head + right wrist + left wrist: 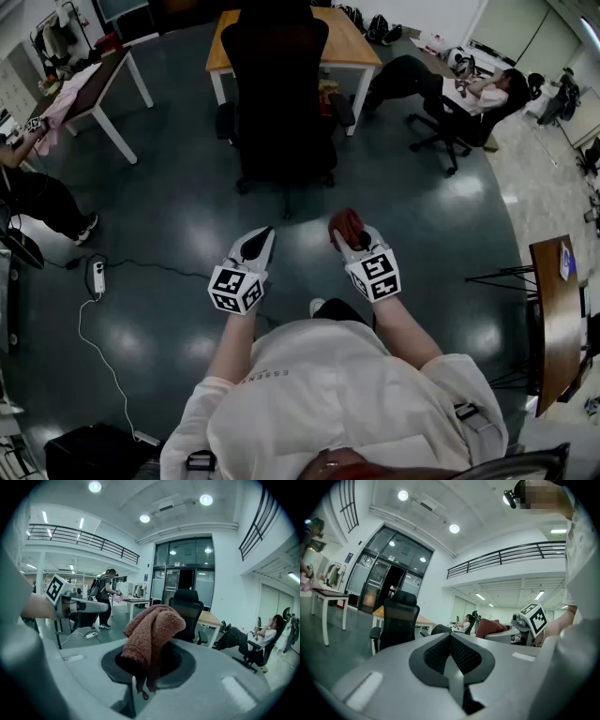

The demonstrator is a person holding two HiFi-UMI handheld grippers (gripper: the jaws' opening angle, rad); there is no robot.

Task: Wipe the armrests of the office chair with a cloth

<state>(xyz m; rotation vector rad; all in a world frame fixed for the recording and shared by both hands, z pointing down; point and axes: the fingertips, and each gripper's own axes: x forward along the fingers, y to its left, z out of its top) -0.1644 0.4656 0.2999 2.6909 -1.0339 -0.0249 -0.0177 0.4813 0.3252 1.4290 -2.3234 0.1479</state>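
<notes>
At the left of the head view the left gripper (262, 234) hangs low in front of the person, over the dark floor (169, 216); in the left gripper view its fingers (436, 652) are pressed together with nothing between them. Ahead of both grippers and well apart from them stands the office chair (277, 89), black, its back turned toward the person, with a wooden surface (354, 42) just behind it; the left-hand armrest (225, 120) and the right-hand armrest (343, 109) jut out on either side of the backrest, and nothing touches either. To the right, the right gripper (351, 240) sits level with the left one; its fingers are pinching the cloth (345, 223), a reddish-brown knitted piece that bunches above the tips and droops over them in the right gripper view.

The step in hand looks like the approach; the cloth is in grasp, but no wiping appears to have begun. The next move calls for closing the gap to the chair and reaching round the backrest; the right-hand armrest seems the handier first target for the gripper that carries the cloth. The loose bunch, not the bare tips, should meet the pad; a chair of this kind may roll or swivel under the push, so the left gripper could steady it.
</notes>
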